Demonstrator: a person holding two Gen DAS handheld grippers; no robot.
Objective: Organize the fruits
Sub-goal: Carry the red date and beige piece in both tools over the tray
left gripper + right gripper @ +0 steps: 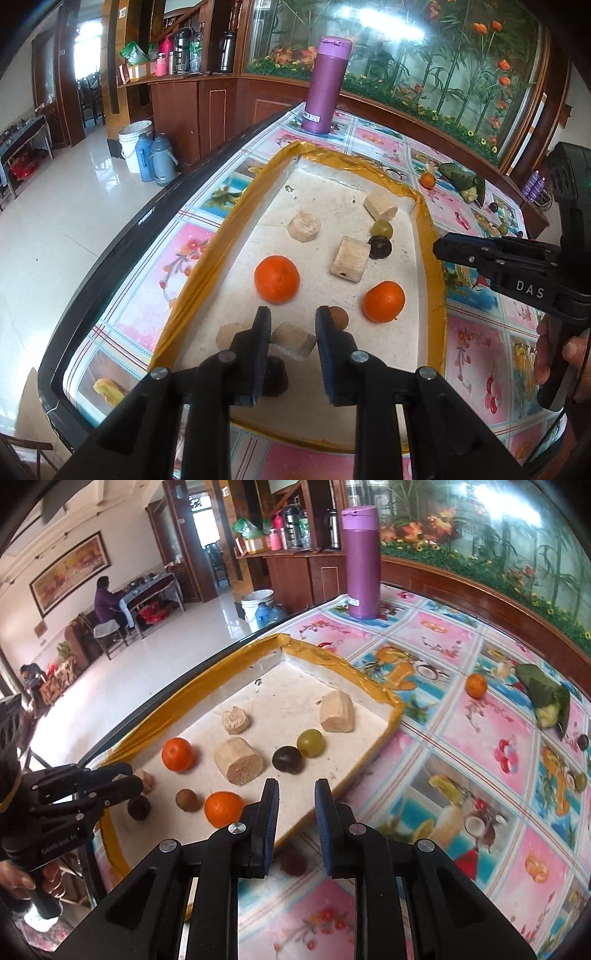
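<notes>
Our left gripper (291, 332) hangs low over the near end of the tray (207, 266), jaws parted and gripping nothing, a pale cut chunk (295, 339) lying between them. Our right gripper (295, 808) hovers over the tray's near edge, jaws likewise apart and empty. Further in, the tray holds two oranges (277, 278) (384, 301), more chunks, a dark fruit (379, 246) touching a green one (382, 228). Beyond, a third orange (475, 685) sits on the tablecloth (461, 782), near a leaf-wrapped bundle (546, 701). A purple flask (327, 85) stands farthest.
</notes>
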